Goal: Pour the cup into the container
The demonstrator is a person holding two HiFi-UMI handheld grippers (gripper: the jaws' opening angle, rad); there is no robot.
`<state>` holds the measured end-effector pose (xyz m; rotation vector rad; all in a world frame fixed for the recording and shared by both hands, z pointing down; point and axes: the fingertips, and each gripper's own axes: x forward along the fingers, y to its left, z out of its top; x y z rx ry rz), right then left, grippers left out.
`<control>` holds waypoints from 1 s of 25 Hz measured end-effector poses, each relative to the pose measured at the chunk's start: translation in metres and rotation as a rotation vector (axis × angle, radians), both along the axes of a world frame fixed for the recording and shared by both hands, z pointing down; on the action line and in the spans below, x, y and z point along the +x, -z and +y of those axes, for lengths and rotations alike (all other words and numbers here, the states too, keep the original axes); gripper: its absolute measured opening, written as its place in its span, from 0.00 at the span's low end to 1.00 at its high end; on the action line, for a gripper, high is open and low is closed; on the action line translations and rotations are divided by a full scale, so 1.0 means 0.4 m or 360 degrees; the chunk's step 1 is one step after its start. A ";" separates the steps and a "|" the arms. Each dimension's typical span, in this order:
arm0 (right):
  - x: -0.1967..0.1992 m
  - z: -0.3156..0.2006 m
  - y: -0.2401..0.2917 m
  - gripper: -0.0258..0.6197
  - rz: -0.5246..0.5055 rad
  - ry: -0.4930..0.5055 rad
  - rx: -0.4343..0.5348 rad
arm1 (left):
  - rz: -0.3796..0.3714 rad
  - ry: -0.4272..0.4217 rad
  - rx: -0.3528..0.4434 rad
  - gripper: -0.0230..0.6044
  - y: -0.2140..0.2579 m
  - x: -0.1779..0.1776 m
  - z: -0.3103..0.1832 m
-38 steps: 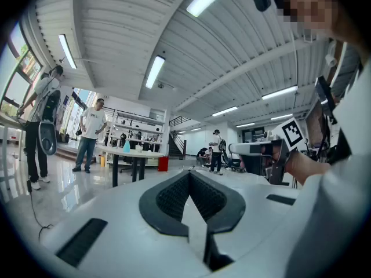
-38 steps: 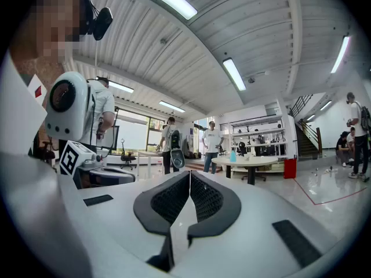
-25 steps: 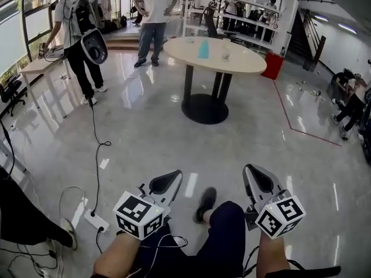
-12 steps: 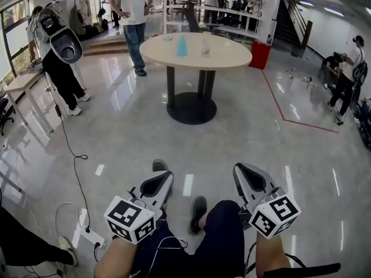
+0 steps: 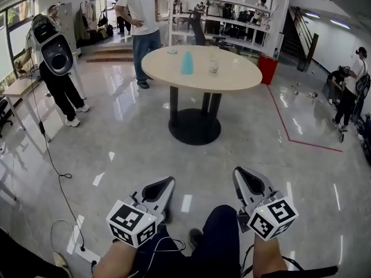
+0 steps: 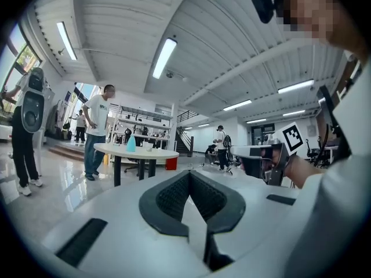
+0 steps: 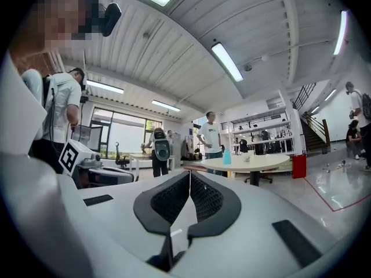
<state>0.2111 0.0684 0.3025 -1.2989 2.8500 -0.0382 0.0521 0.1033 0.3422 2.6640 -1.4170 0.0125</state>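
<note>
A round beige table [image 5: 237,77] stands several steps ahead on a black pedestal. On it are a blue cup-like vessel [image 5: 186,63] and a small clear container [image 5: 213,66] beside it. Both grippers are held low in front of my legs, pointing level toward the table and far from it. My left gripper [image 5: 169,180] is shut with nothing in it; its pads meet at the tip [image 6: 189,172]. My right gripper [image 5: 239,171] is likewise shut and empty [image 7: 189,173]. The right gripper view shows the blue vessel [image 7: 226,157] small in the distance.
A person in a white shirt [image 5: 142,16] stands at the table's far left. Another person with a backpack device [image 5: 55,57] is at a desk on the left. A cable [image 5: 55,167] trails over the glossy floor. A red bin [image 5: 267,69] and shelving lie behind the table.
The table and its two vessels have grown larger and nearer in view. Both grippers stay shut side by side, carried forward; my legs have changed stride.
</note>
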 end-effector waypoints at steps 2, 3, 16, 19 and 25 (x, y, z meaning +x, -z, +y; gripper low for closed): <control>-0.005 -0.059 0.008 0.05 0.0001 -0.0014 0.0014 | -0.0004 0.0004 0.0025 0.04 0.011 -0.013 -0.058; -0.008 -0.089 0.011 0.05 0.0000 -0.0020 0.0020 | -0.0005 0.0005 0.0033 0.04 0.015 -0.018 -0.086; -0.041 -0.665 0.003 0.05 -0.0053 -0.0159 0.0035 | -0.0044 -0.0036 0.0048 0.04 0.028 -0.102 -0.688; -0.066 -0.779 0.002 0.05 -0.0028 -0.0173 0.0059 | -0.0049 -0.0027 0.0071 0.04 0.036 -0.140 -0.796; -0.098 -1.036 0.009 0.05 -0.0040 -0.0268 0.0033 | -0.0014 -0.0006 0.0113 0.04 0.059 -0.217 -1.038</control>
